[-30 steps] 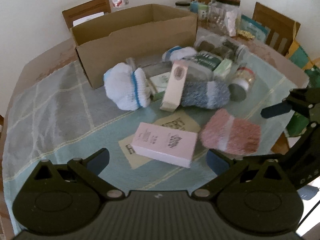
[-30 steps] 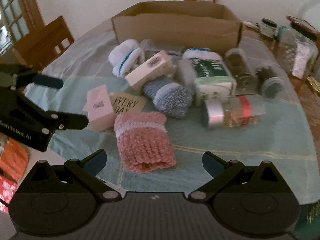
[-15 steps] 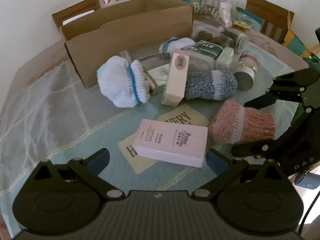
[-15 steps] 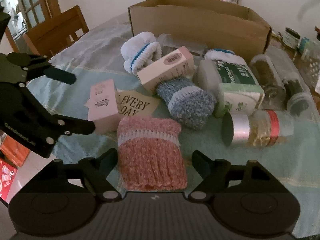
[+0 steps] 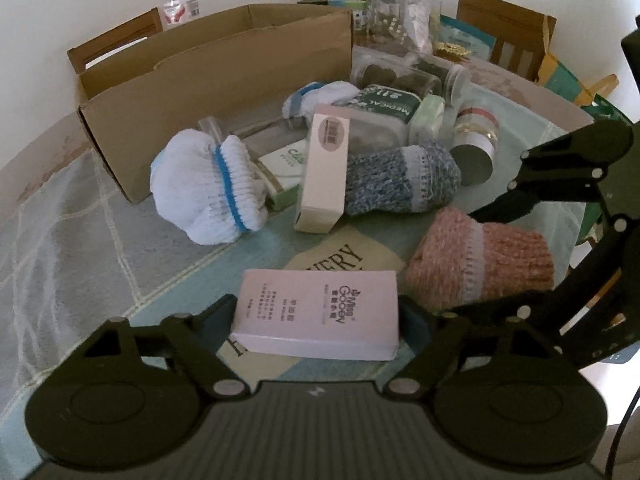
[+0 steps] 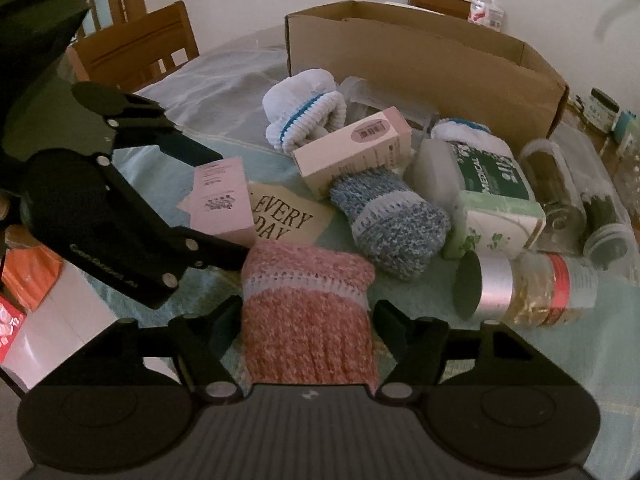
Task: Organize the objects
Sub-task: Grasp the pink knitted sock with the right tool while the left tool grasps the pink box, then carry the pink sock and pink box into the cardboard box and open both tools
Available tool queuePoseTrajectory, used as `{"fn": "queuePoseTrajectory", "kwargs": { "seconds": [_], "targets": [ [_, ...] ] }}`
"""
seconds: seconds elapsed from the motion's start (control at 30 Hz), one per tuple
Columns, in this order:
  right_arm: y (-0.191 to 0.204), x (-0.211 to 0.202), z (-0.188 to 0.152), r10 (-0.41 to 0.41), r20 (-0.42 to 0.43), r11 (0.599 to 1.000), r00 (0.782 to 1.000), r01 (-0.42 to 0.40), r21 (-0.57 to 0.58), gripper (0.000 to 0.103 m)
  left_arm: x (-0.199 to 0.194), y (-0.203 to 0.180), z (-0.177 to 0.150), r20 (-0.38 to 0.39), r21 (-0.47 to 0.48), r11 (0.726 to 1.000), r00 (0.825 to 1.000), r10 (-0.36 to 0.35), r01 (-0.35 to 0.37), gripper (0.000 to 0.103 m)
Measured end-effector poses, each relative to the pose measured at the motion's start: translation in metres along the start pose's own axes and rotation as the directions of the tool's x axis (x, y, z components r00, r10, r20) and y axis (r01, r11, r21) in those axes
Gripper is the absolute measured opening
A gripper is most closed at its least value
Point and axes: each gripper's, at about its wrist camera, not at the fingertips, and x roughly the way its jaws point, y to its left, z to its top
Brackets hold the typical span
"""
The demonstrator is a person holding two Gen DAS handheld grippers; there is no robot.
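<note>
Pink box [image 5: 318,314], flat, dark lettering.

- Pink sock [image 6: 308,320]: coarse knitted yarn, fuzzy, matt.
- Blue-grey sock [image 5: 400,180]: speckled knit, rough.
- White sock [image 5: 208,192]: fine ribbed knit, soft.
- Pink box [image 5: 320,316]: smooth printed card, slight sheen.
- Cardboard box [image 5: 216,92]: plain brown corrugated board, matt.
- Tablecloth [image 5: 72,248]: woven cloth, matt.
- Jar [image 6: 528,288]: clear plastic or glass, glossy; silvery band, dark matt lid.
- Chair [image 6: 136,48]: varnished wood.
- Both grippers' fingers [image 6: 216,320]: matt black plastic.
</note>
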Motion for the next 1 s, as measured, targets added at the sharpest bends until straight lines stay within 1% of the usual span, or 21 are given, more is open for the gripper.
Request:
{"fn": "queuePoseTrajectory", "kwargs": {
  "seconds": [0.07,0.13,0.37,0.6,0.83,1.0],
  "targets": [
    [0.001,-0.001,0.0,0.007,-0.002,1.0,1.0,-0.007,-0.003,0.068,-0.001,0.001,0.001,-0.005,-0.011,1.0,1.0,0.003,-0.003,0.083],
    [0.003,-0.001,0.0,0.003,-0.01,1.0,1.0,-0.003,-0.01,0.067,-0.002,0.002,0.001,-0.01,-0.023,1.0,1.0,0.009,-0.009,0.083],
    [0.003,0.0,0.001,0.016,-0.04,1.0,0.999,-0.016,0.011,0.066,-0.011,0.006,0.002,-0.033,-0.068,0.997,0.999,0.033,-0.035,0.083],
    [0.007,-0.004,0.001,0.03,-0.069,1.0,0.997,-0.029,0.008,0.066,-0.023,0.011,0.005,-0.041,-0.088,0.995,0.999,0.035,-0.039,0.083],
    [0.015,-0.015,0.016,0.034,-0.072,0.999,0.997,-0.036,-0.023,0.066,-0.035,0.025,0.014,-0.058,-0.082,0.996,0.998,0.029,-0.034,0.083],
    [0.019,-0.025,0.032,0.031,-0.076,0.999,0.997,-0.034,-0.033,0.066,-0.044,0.028,0.025,-0.078,-0.036,0.999,0.997,0.014,-0.017,0.083]
  ]
}}
